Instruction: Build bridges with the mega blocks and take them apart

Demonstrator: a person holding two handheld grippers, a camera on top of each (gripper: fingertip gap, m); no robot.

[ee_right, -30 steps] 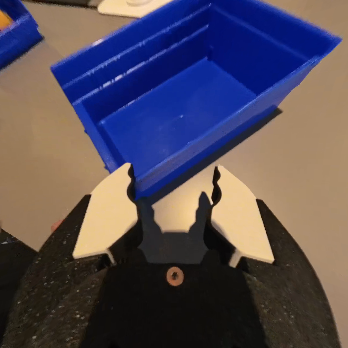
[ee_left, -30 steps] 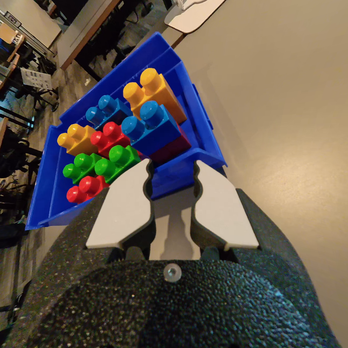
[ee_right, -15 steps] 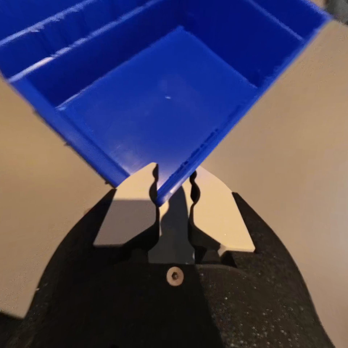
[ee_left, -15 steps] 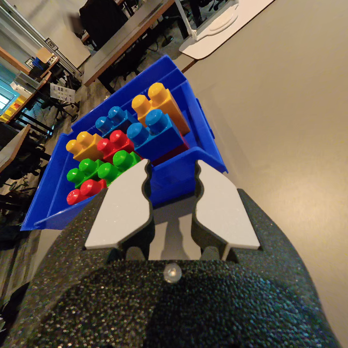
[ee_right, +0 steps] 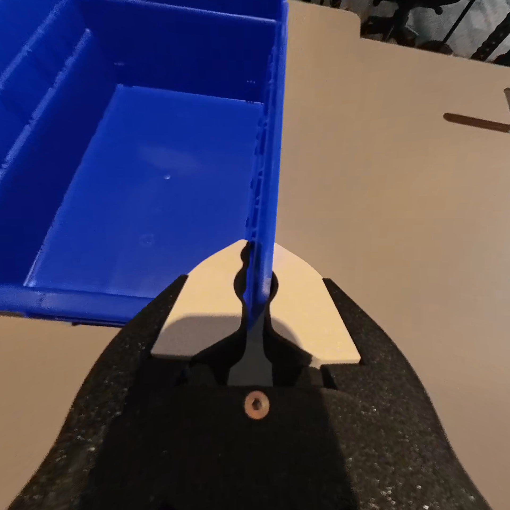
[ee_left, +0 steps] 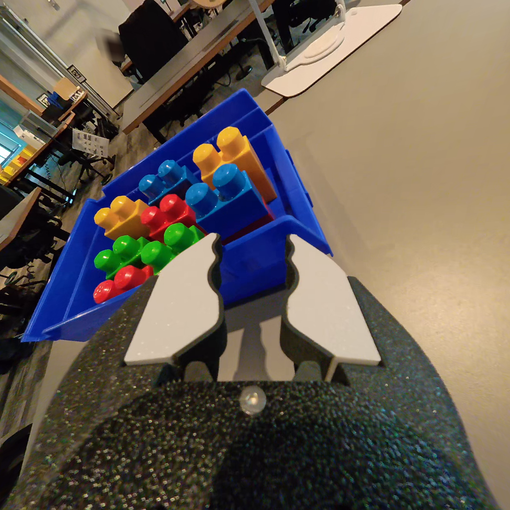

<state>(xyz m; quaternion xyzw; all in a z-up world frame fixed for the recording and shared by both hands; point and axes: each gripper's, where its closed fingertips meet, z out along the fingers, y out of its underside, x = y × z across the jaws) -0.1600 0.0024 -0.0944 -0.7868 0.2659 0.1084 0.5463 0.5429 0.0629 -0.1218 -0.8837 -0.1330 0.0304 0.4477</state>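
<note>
In the left wrist view a blue bin (ee_left: 303, 229) on the tan table holds several mega blocks: a blue one (ee_left: 229, 204), an orange one (ee_left: 234, 157), a red one (ee_left: 168, 212) and green ones (ee_left: 165, 245). My left gripper (ee_left: 253, 240) is open and empty, with its fingertips just in front of this bin's near wall. In the right wrist view a second blue bin (ee_right: 154, 193) is empty. My right gripper (ee_right: 260, 248) is shut on this bin's right side wall (ee_right: 273, 138) near the front corner, one pad inside and one outside.
The tan table (ee_left: 414, 193) runs to the right of the block bin. A white flat stand (ee_left: 331, 47) sits at its far edge, with desks and chairs beyond. A dark slot (ee_right: 477, 124) marks the table to the right of the empty bin. Across from one pair of fingers to the other is roughly 70 cm.
My right gripper went from wide open to closed on the empty bin's side wall while swinging round to that corner. The left view tilted up a little; its jaws stayed as they were.
</note>
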